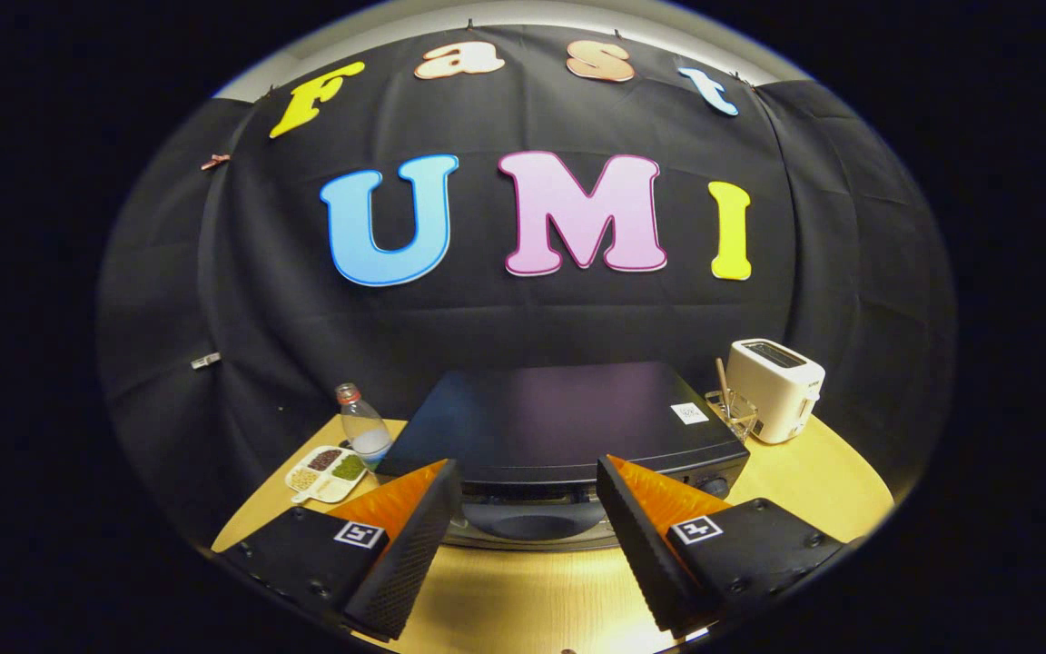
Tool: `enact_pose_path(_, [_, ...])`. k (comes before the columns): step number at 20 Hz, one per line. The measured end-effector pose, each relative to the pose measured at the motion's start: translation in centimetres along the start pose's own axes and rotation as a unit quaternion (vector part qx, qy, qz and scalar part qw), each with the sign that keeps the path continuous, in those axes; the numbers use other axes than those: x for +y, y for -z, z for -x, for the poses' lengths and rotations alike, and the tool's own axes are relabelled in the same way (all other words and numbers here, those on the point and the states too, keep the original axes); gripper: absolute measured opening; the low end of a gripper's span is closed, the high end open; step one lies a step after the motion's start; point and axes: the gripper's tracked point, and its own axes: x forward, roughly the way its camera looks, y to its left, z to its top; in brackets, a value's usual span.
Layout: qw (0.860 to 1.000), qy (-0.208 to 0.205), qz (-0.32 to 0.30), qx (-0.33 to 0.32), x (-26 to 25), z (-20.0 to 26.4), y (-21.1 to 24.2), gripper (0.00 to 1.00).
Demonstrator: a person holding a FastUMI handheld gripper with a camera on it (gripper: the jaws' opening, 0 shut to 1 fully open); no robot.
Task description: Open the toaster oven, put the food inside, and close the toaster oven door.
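A round wooden table [814, 490] is seen in front of the black cloth wall [523, 318] of the booth, and everything else is placed on it. The largest thing on the table is the toaster oven [568, 422], a dark box with a flat top, which is seen from above and from the front; it stands just ahead of the fingers, in the middle of the table. Its door [527, 522] is seen low between the two fingertips and appears closed, though only a small part of it is visible. A small white label [689, 413] is stuck on the top of the oven, near its right rear corner. To the right of the oven, a white slot toaster [775, 389] is placed, well apart from the fingers, and just beside it a small clear holder with a thin stick [728, 404] in it is seen. To the left of the oven, a clear plastic bottle with a red cap [363, 422] stands upright, close to the corner of the oven. Just beside the bottle, nearer to the left finger, a white divided tray [327, 473] with the food in its compartments is laid flat. The gripper [527, 486] is held above the table with its fingers [414, 536] wide apart, and nothing is held between them.
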Motion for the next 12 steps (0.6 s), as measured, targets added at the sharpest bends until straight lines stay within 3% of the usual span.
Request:
enact_pose_path(8, [0.998,0.011,0.009,0.055,-0.2,-3.2,4.3,0.98])
enact_pose_path(12, [0.999,0.015,0.008,0.043,-0.5,-3.2,4.0,0.99])
